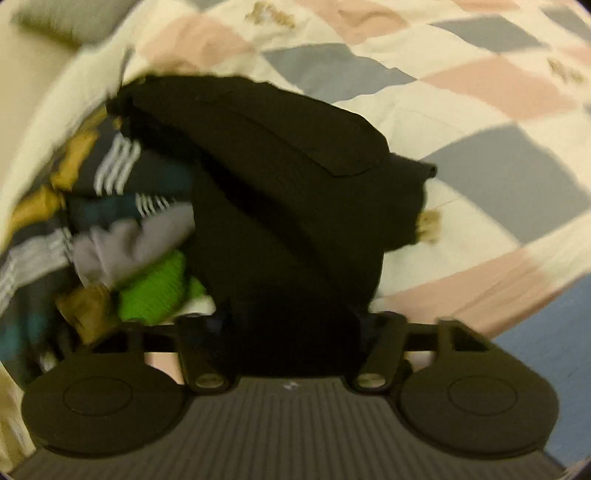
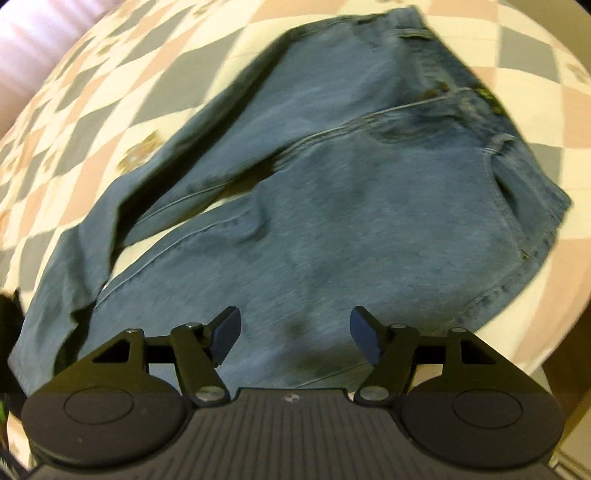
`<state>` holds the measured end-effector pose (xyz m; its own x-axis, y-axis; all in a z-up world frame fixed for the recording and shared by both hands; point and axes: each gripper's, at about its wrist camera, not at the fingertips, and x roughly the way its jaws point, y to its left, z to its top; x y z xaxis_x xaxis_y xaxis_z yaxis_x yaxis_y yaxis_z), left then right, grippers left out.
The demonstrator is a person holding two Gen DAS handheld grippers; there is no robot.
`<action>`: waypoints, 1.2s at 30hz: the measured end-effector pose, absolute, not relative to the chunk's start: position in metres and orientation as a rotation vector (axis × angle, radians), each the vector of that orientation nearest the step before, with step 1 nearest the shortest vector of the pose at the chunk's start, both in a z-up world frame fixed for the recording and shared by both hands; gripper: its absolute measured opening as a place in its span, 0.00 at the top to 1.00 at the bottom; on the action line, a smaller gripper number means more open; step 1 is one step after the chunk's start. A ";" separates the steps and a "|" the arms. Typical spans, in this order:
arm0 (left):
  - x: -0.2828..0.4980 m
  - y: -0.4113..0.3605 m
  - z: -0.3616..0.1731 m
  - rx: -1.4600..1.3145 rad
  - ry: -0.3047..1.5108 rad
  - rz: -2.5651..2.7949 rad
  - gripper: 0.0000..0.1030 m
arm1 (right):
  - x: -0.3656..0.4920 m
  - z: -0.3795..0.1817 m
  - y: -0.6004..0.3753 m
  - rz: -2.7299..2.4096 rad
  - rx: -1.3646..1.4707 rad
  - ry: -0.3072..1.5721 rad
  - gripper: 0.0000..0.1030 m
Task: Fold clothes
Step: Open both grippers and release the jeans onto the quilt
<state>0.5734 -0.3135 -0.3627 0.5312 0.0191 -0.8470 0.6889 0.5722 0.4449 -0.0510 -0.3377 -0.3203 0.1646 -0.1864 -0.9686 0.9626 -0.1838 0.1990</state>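
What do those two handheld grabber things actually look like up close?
Both look alike: a dark grey ribbed body flanked by two round black discs, with black linkage bars on silver pivot bolts. The right gripper ends in dark blue fingers. The left gripper has its fingers hidden by black cloth. No hands, sleeves or cables show.

Bedspread: we see a quilted cover [image 1: 461, 122] in a diamond check of cream, pink and grey, spread across the whole surface in both views [image 2: 122, 92].
Motifs: we make out small tan-gold printed figures [image 2: 138, 153] in some cream diamonds; too blurred for us to tell what they are.
Wrinkles: we note soft creases in the cover in the left wrist view.
Far edge: we see a pale pinkish pleated band [image 2: 26, 33] beyond the cover, top left in the right wrist view; what it is we cannot tell.
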 end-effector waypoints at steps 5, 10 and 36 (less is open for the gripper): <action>0.610 -0.263 -0.309 0.924 0.789 -0.425 0.76 | -0.054 -0.325 -0.340 -1.356 1.333 0.837 0.34; 0.681 -0.217 -0.222 0.951 0.571 -0.244 0.82 | -0.046 -0.331 -0.342 -1.365 1.343 0.826 0.34; 0.564 -0.146 -0.279 1.177 0.826 -0.410 0.35 | -0.065 -0.337 -0.333 -1.305 1.366 0.785 0.28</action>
